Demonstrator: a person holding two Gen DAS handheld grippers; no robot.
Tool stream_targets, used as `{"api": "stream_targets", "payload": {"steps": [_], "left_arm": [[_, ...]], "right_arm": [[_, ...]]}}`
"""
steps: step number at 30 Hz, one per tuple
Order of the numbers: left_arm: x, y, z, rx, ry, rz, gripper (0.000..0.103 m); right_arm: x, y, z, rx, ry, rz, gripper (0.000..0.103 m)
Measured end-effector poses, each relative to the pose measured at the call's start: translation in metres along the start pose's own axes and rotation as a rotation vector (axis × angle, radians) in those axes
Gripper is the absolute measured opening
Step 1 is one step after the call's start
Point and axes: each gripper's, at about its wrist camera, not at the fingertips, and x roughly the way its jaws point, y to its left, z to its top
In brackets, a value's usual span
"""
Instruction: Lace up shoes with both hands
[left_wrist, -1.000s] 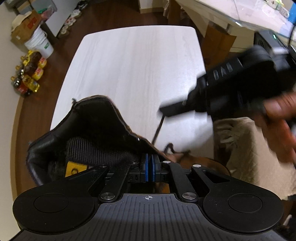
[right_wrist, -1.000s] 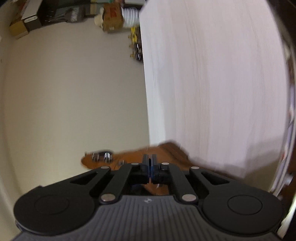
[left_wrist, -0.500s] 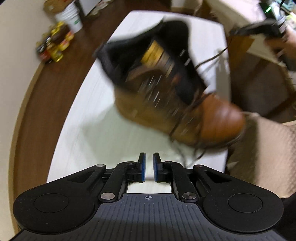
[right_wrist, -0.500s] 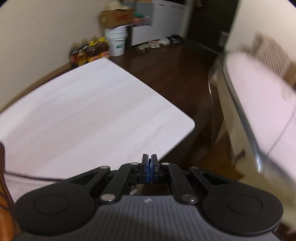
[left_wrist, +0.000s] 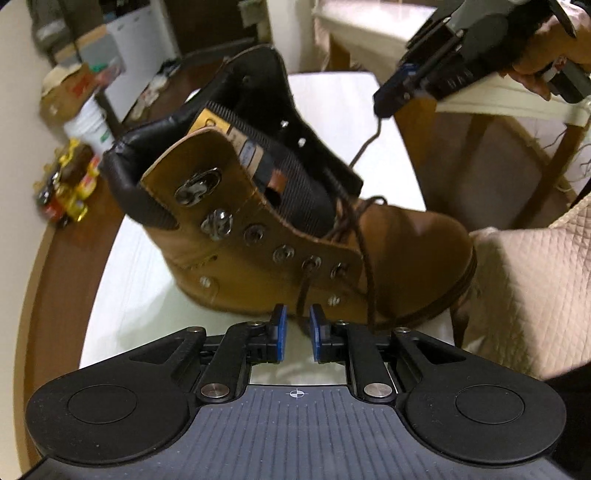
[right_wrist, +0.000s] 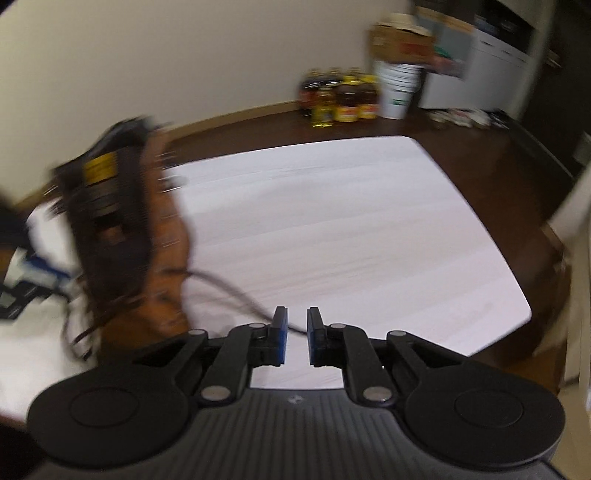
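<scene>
1. Boot (left_wrist: 295, 236) stood on the table (left_wrist: 347, 110), part-laced.
2. Left gripper (left_wrist: 297, 320) was opening, a lace (left_wrist: 303, 291) between its pads.
3. Right gripper (right_wrist: 297, 325) was opening, pinching nothing; a lace strand ran just behind its pads.

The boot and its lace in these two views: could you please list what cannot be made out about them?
- Boot, left wrist view: its far side is hidden by its own raised collar and tongue.
- Boot, right wrist view: smeared by motion blur, so eyelets and lacing are unreadable.
- Lace, left wrist view: its upper end blurs into the right tongs, so any grip is unclear.
- Lace, right wrist view: its end passes behind the tongs' left finger.
</scene>
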Motion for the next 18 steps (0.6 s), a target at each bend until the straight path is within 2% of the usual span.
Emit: {"api": "stream_targets", "payload": {"steps": [4, 7, 13, 14, 15, 16, 18], "left_arm": [[0.009, -0.006, -0.003, 0.059, -0.003, 0.034, 0.015], [0.011, -0.009, 0.000, 0.083, -0.002, 0.044, 0.015], [0.015, -0.010, 0.012, 0.041, 0.050, 0.056, 0.014], [0.017, -0.012, 0.014, 0.031, 0.064, 0.067, 0.011], [0.017, -0.012, 0.016, 0.008, 0.074, 0.067, 0.003], [0.017, -0.011, 0.018, -0.026, 0.086, 0.062, 0.003], [0.013, -0.011, 0.020, -0.079, 0.109, 0.076, 0.003]], "right_arm": [[0.008, 0.034, 0.001, -0.296, 0.001, -0.015, 0.012], [0.026, 0.044, -0.001, -0.456, -0.004, 0.035, 0.017], [0.055, 0.051, 0.002, -0.812, -0.095, 0.189, 0.017], [0.059, 0.050, -0.001, -0.893, -0.116, 0.223, 0.016], [0.062, 0.049, -0.005, -0.948, -0.119, 0.255, 0.012], [0.064, 0.045, -0.005, -0.950, -0.105, 0.288, 0.004], [0.068, 0.036, -0.004, -0.915, -0.074, 0.337, 0.004]]}}
